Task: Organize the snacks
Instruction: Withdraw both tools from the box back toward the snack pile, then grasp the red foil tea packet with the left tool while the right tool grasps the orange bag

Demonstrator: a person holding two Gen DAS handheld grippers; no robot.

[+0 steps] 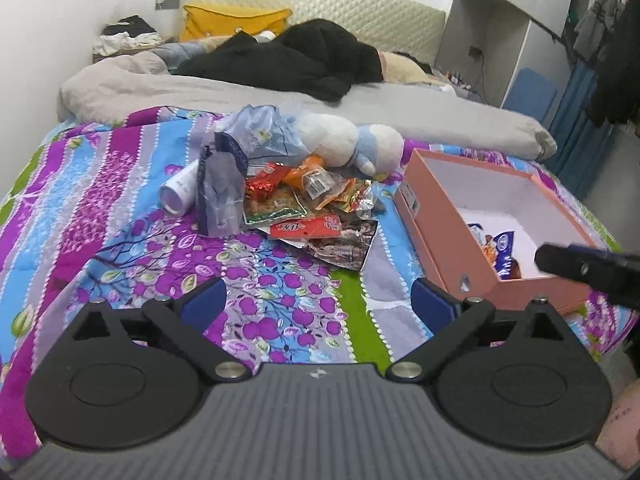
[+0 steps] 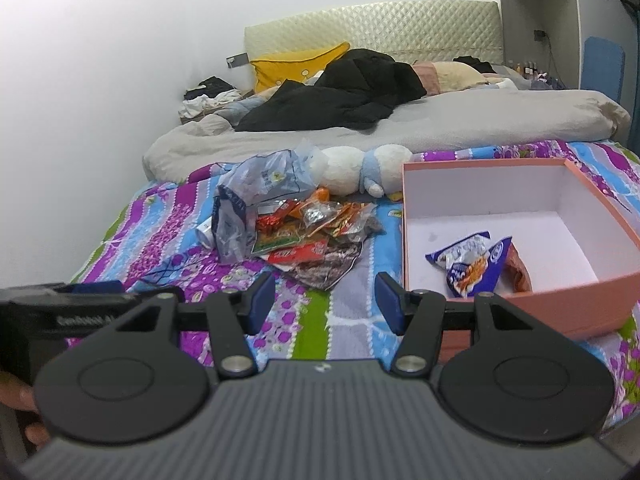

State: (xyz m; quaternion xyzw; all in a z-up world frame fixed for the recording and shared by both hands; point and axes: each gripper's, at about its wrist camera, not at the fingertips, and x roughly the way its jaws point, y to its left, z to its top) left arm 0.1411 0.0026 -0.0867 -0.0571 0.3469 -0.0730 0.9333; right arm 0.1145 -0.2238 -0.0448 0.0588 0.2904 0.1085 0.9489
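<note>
A pile of snack packets (image 1: 312, 196) lies on the flowered bedspread, also in the right wrist view (image 2: 312, 228). A pink box (image 1: 444, 216) stands open to its right, with a blue snack packet (image 1: 502, 246) inside; the box (image 2: 560, 304) and packet (image 2: 472, 264) show in the right wrist view too. My left gripper (image 1: 320, 304) is open and empty, low over the bedspread in front of the pile. My right gripper (image 2: 326, 300) is open and empty, just left of the box's near corner.
A crumpled plastic bag (image 1: 236, 160), a white tube (image 1: 180, 192) and a white plush toy (image 1: 352, 140) lie by the pile. A grey duvet (image 1: 240, 92), black clothes (image 1: 288, 56) and a yellow pillow (image 1: 228, 20) lie behind. The wall is on the left.
</note>
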